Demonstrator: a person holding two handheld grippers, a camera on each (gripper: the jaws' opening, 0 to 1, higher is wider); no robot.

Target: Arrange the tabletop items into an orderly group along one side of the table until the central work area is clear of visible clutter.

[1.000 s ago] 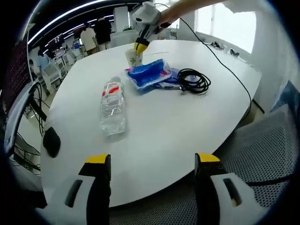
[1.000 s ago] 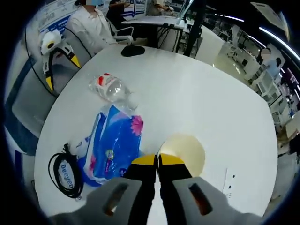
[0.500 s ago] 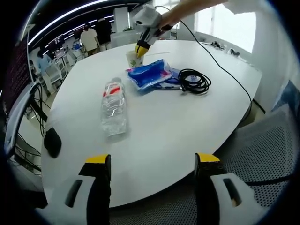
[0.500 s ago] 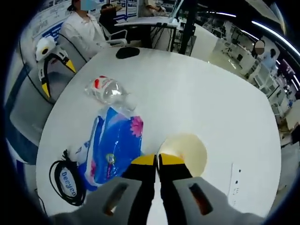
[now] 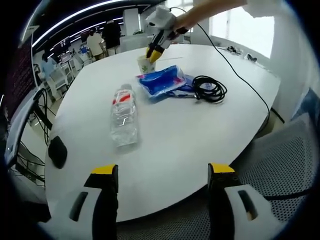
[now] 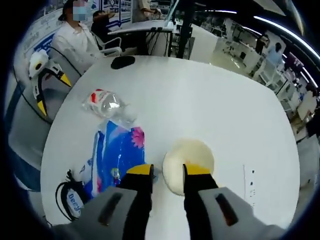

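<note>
Now parted, the right gripper's (image 6: 162, 173) jaws have let go of the paper cup (image 6: 188, 160), which stands near the table's (image 5: 200, 130) far edge beside the blue packet (image 5: 161, 80); bottle (image 5: 123, 116) and cable (image 5: 209, 89) await, left gripper (image 5: 161, 172) open, empty-handed.

The left gripper view looks from off the near edge of the white bench (image 5: 165, 145), low and far back, across its whole top toward the right tool (image 5: 151, 54). The right gripper view hangs close above the paper cup (image 6: 188, 158), looking steeply down and back. Both share the water bottle (image 5: 122, 116), blue packet (image 6: 116, 156) and coiled cable (image 5: 208, 88).
</note>
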